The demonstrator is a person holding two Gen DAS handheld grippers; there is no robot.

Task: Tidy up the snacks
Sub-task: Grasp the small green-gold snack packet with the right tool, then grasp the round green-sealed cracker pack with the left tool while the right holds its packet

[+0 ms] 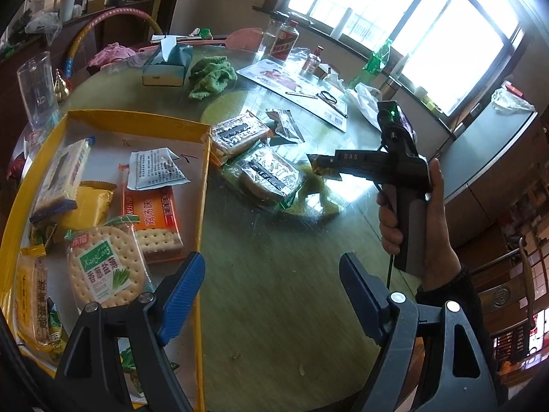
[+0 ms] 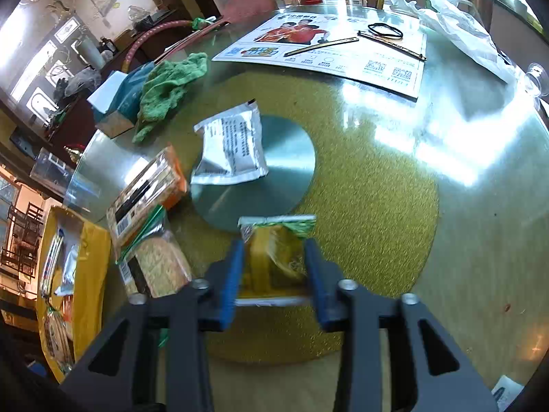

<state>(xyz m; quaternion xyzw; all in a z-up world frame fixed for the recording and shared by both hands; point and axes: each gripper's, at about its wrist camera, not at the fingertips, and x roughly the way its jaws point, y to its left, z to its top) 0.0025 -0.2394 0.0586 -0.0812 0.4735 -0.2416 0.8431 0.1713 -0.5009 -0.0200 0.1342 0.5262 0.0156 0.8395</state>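
Note:
My right gripper [image 2: 274, 250] is shut on a yellow-green snack packet [image 2: 274, 261], with a blue pad pressing each side of it over the gold mat. In the left wrist view the right gripper [image 1: 326, 166] points left, the packet at its tip. My left gripper [image 1: 272, 295] is open over the table by the yellow box [image 1: 137, 118], nothing between its pads. Several packets lie in the box, among them a round cracker packet [image 1: 103, 271]. On the table lie an orange packet [image 2: 147, 189], a green-edged cracker packet [image 2: 158, 264] and a white sachet [image 2: 230, 144].
A green cloth [image 2: 168, 86] and a tissue box [image 2: 116, 103] lie at the far left of the round glass table. A printed flyer [image 2: 326, 55], bottles [image 1: 283, 39] and a white plastic bag [image 2: 473, 37] crowd the far side. A clear cup [image 1: 36, 86] stands behind the box.

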